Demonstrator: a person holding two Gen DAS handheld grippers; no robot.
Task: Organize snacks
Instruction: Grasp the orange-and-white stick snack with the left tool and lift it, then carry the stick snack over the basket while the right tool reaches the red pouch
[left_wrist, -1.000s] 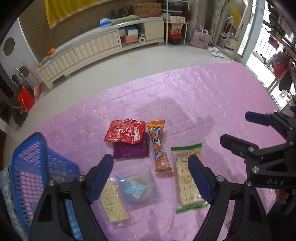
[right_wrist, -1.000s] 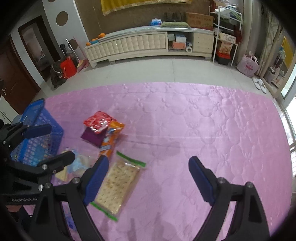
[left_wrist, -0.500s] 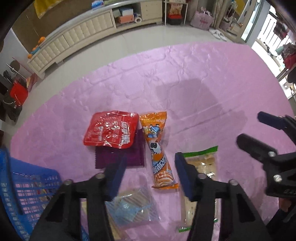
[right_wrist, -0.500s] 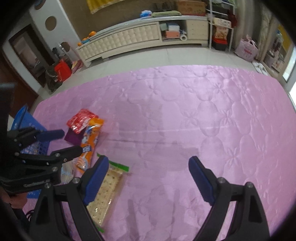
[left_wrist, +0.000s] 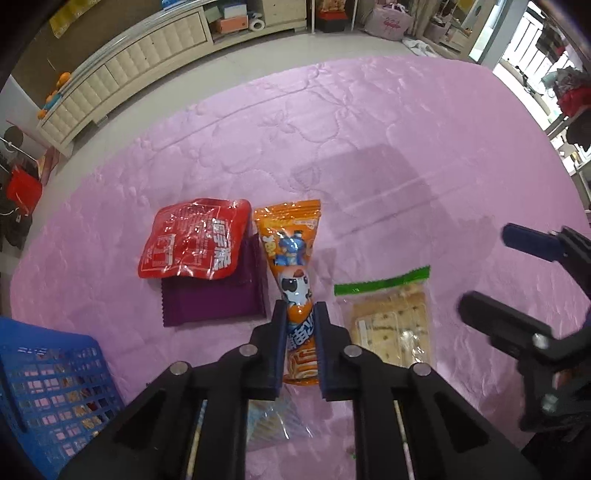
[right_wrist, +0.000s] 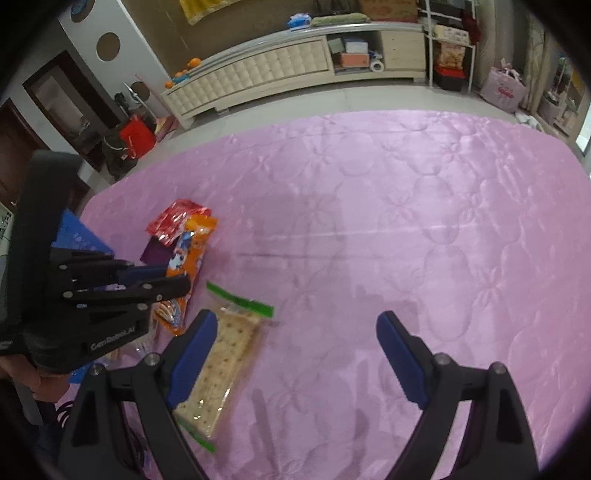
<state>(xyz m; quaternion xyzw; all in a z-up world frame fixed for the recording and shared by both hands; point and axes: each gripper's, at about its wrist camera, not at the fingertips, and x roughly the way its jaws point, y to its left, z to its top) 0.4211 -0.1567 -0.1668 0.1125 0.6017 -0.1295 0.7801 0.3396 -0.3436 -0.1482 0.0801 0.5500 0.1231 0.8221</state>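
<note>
Snacks fill blue basket (left_wrist: 48, 380); left gripper (left_wrist: 300, 325) pinches orange packet (left_wrist: 291, 258).

**Lighting and image quality**

Daylight enters from windows at the right edge; both views evenly bright. Soft tool shadows fall on the pink quilt (left_wrist: 369, 147). Glare on the red packet (left_wrist: 192, 240) foil. Strong fisheye bending with dark vignette corners. Right tool (left_wrist: 517, 269) slightly motion-blurred in the left view; centres sharp.

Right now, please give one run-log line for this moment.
left gripper: shut on orange snack tube | right gripper: open, holds nothing | blue basket: left
</note>
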